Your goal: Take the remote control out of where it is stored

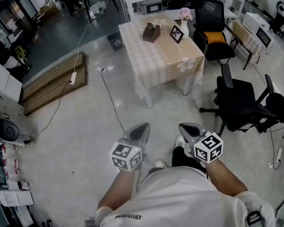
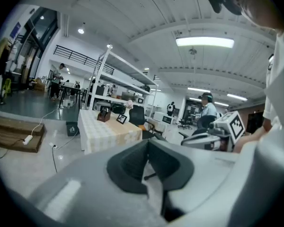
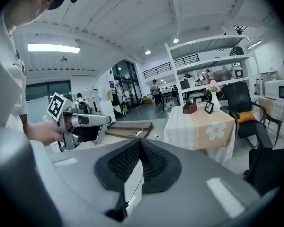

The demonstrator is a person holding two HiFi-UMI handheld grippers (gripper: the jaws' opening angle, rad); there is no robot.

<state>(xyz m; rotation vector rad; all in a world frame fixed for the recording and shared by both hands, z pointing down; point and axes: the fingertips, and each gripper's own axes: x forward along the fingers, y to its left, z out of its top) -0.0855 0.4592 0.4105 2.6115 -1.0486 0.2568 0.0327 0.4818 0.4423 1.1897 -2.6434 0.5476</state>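
A brown holder box [image 1: 151, 32] stands on the table with the checked cloth [image 1: 165, 63], far ahead of me; no remote control can be made out at this distance. The same box [image 2: 103, 116] shows small in the left gripper view and in the right gripper view [image 3: 190, 108]. Both grippers hang close to my body, above the floor, well short of the table. My left gripper [image 1: 143, 126] [image 2: 148, 142] has its jaws together with nothing between them. My right gripper [image 1: 183, 126] [image 3: 139, 141] is likewise shut and empty.
A photo frame [image 1: 176, 33] and a vase of flowers [image 1: 184, 20] share the tabletop. Black office chairs [image 1: 241, 103] stand right of the table. A cable [image 1: 111, 98] trails across the floor to a wooden platform [image 1: 52, 84] at the left.
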